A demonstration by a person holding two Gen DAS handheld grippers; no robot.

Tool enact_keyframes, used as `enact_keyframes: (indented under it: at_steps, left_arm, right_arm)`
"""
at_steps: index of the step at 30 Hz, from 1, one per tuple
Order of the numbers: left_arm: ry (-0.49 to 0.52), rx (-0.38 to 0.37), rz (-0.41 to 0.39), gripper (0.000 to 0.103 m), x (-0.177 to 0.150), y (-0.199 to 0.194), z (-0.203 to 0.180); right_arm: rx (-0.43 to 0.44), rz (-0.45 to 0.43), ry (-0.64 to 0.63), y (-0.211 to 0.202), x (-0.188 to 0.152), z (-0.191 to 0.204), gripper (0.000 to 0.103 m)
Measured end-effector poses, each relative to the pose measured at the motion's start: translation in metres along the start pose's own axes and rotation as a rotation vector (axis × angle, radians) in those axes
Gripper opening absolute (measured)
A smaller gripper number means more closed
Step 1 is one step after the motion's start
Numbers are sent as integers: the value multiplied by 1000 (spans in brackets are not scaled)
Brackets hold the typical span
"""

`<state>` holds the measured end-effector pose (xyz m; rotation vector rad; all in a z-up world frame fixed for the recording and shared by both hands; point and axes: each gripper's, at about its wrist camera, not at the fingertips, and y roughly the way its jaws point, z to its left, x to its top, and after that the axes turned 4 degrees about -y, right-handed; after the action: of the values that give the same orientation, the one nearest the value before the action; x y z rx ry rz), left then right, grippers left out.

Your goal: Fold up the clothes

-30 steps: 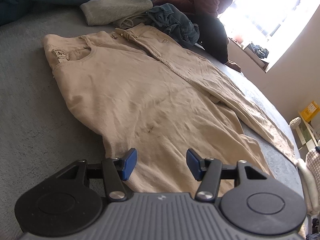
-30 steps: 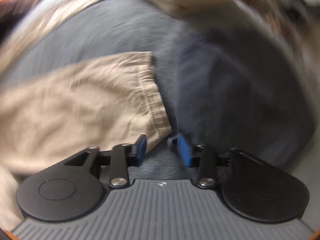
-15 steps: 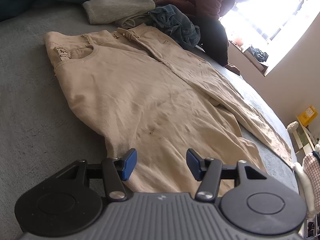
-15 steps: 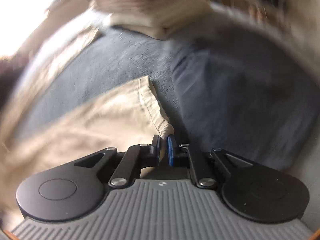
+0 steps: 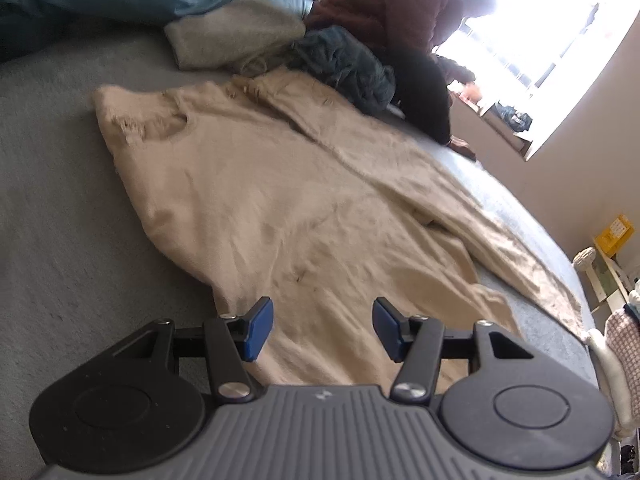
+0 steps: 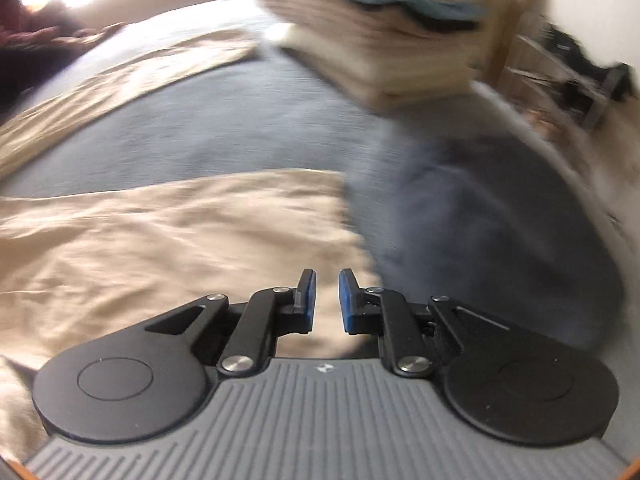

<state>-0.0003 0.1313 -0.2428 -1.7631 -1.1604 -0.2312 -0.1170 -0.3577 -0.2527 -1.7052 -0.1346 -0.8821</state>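
Trousers (image 5: 280, 208) of beige cloth are being shown spread flat on the grey bed cover (image 5: 60, 240) in the left wrist view, waistband toward a pile of clothes (image 5: 344, 64). The left gripper (image 5: 323, 330) is being held half open above the near leg, with nothing between its pads.

In the right wrist view, much blurred, the leg hem (image 6: 312, 216) is being approached by the right gripper (image 6: 327, 300); its jaws are being opened from a narrow gap, and no cloth is seen pinched. A folded stack (image 6: 380, 40) is lying beyond. The hem may be missed, or the cover caught instead. No writing can be read.
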Motion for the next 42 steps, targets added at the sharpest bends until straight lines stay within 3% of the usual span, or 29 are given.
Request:
enact_keyframes:
  at_steps: [3, 6, 10, 13, 17, 21, 22, 25, 27, 31, 34, 36, 37, 39, 42]
  left_arm:
    - [28, -40, -26, 57, 0, -6, -5]
    - [68, -52, 11, 57, -2, 1, -12]
    - [80, -12, 87, 57, -6, 16, -14]
    - [37, -16, 77, 57, -4, 17, -7]
    - [12, 9, 96, 57, -3, 23, -2]
    - [31, 26, 106, 57, -5, 26, -4]
    - [33, 26, 107, 57, -5, 27, -4]
    - [28, 18, 99, 57, -5, 25, -3]
    - [23, 9, 90, 57, -5, 23, -3]
    - [36, 0, 87, 57, -5, 24, -6]
    - [45, 7, 100, 57, -6, 26, -6]
    - [33, 4, 103, 57, -6, 26, -4]
    - [26, 1, 104, 57, -5, 27, -2]
    - [15, -6, 102, 57, -4, 27, 1]
    - [7, -11, 99, 57, -4, 27, 2]
  right_arm:
    - [111, 16, -48, 22, 14, 34, 12]
    - [179, 85, -75, 60, 32, 62, 12]
    - [67, 138, -49, 101, 46, 56, 8]
    - [-17, 128, -6, 97, 67, 57, 13]
    - [162, 98, -108, 80, 77, 106, 13]
    - [314, 149, -172, 92, 72, 156, 12]
    - [274, 175, -185, 106, 69, 163, 11]
    - [189, 139, -191, 104, 80, 174, 9]
    - [132, 115, -194, 102, 87, 181, 14]
    - [385, 97, -245, 69, 90, 233, 14]
    - [542, 165, -267, 75, 81, 274, 12]
    - [517, 220, -297, 98, 75, 292, 12]
    - [457, 230, -320, 111, 72, 296, 11]
    - [381, 194, -320, 123, 76, 296, 4]
    - [355, 133, -309, 102, 89, 299, 11]
